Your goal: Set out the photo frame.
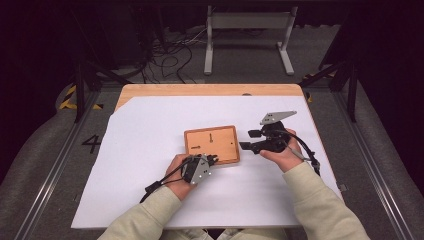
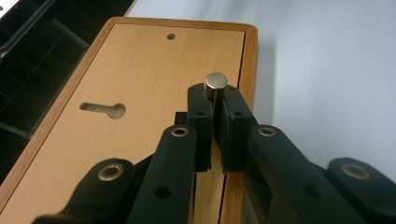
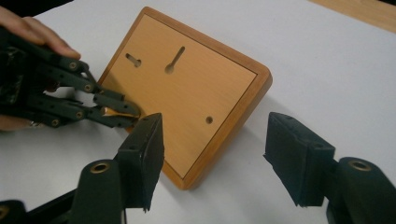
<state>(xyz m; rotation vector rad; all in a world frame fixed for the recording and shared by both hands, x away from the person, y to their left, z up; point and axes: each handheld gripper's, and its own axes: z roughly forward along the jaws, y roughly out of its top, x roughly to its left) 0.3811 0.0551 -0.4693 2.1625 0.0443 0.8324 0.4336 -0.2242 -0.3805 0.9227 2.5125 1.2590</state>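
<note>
One white-covered wooden table (image 1: 150, 165), rectangular light-wood board with keyhole slots (image 1: 215, 141) lying flat at its centre, right hand-held gripper (image 1: 251, 139) spread wide just beside the board, left hand-held gripper (image 2: 214, 105) clamped on a small upright metal pin (image 2: 215, 84) at the board's edge.

Light wood-grain board (image 1: 211, 144) w/ darker orange-brown rim, white table cover (image 1: 150, 150), silver metal pin (image 2: 215, 83), black grippers, cream sleeves (image 1: 320, 205)

Lies flat mid-table: wooden board (image 1: 211, 144) with keyhole slots; small metal peg (image 2: 215, 86) upright at its near edge.
</note>
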